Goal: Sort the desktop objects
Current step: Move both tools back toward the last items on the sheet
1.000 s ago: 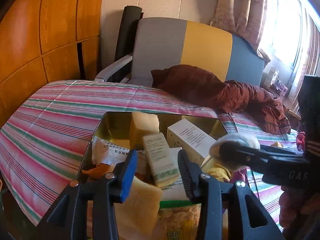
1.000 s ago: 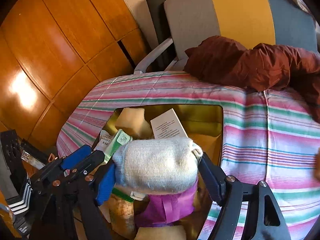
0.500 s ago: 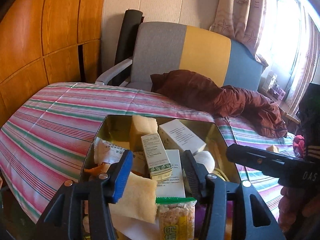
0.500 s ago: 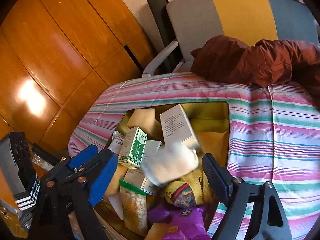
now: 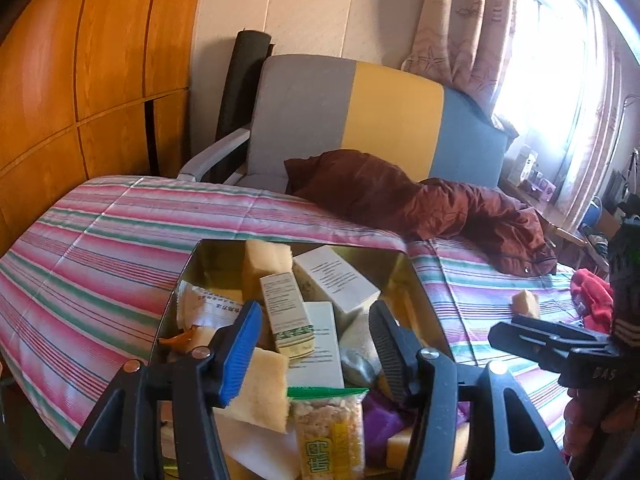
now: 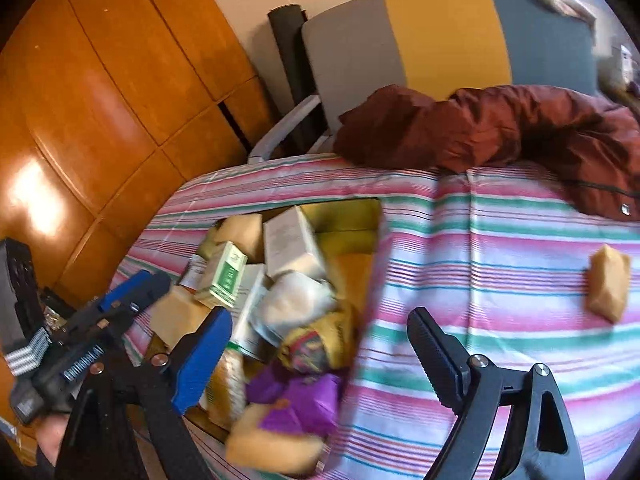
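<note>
A gold tin box on the striped cloth holds white cartons, a green-and-white carton, yellow sponges, a snack bag and purple cloth. A white rolled sock lies in the box among them. My left gripper is open and empty over the box's near end. My right gripper is open and empty, above the box's right edge. One yellow sponge lies alone on the cloth to the right.
A dark red jacket lies at the table's far side against a grey, yellow and blue chair. Wooden panels stand on the left. A red cloth lies at the far right.
My right gripper opened and let the white sock drop into the box, then swung right toward the open cloth. My left gripper drew back a little.
</note>
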### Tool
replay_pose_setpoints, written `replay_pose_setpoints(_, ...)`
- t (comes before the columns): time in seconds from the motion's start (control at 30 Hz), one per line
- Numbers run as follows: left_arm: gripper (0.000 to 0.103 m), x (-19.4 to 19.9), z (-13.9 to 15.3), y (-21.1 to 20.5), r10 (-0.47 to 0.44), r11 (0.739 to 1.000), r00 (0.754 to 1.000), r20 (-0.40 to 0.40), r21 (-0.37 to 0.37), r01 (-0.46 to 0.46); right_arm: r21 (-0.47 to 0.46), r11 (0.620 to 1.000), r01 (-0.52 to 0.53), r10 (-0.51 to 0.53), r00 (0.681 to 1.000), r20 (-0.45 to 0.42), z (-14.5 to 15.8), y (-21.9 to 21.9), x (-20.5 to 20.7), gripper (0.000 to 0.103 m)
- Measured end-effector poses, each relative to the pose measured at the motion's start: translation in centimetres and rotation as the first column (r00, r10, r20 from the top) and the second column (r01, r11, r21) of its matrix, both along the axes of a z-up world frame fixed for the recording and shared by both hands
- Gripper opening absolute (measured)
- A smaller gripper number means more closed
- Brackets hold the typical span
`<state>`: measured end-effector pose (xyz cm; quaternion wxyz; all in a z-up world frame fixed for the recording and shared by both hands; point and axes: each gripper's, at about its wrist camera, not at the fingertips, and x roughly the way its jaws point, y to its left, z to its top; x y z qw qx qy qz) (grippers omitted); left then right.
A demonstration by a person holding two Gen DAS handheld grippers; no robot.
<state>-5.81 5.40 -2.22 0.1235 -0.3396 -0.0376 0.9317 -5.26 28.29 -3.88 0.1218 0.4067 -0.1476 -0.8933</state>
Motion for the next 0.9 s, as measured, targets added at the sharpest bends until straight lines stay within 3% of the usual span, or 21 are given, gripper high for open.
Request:
replay_pose_setpoints(0.3,0.057,0.8,0.6,2.0,-0.074,0.997,0.997,-0.013,-0.024,0.074,0.008,0.988,0.154,-0.155,0.985,0.081,-2.1,6.2,2.4,0.09)
replay_pose_setpoints(0.57,0.057,1.2,1.1,4.1,-0.133,0.991,0.991,-0.017,-0.029,0.133,0.032,0.933,0.359,-0.36,0.919,0.159,-3.3,14.4,4.5,0.09)
replay_pose_setpoints(0.7,0.057,1.4,1.4,6.0,-0.18,0.983,0.984,-0.02,-0.035,0.179,0.033,0.861,0.508,-0.504,0.839,0.204,-4.2,20.2,6.6,0.09)
replay_pose_setpoints(0.8,0.057,1.5,1.6,7.5,-0.22,0.975,0.975,-0.017,-0.036,0.22,0.026,0.778,0.628,-0.616,0.753,0.23,-5.0,25.0,8.5,0.09)
replay_pose_setpoints(0.9,0.057,1.5,1.3,9.1,-0.256,0.966,0.967,-0.001,-0.039,0.256,0.016,0.676,0.737,-0.713,0.647,0.27,-6.2,29.9,10.3,0.09)
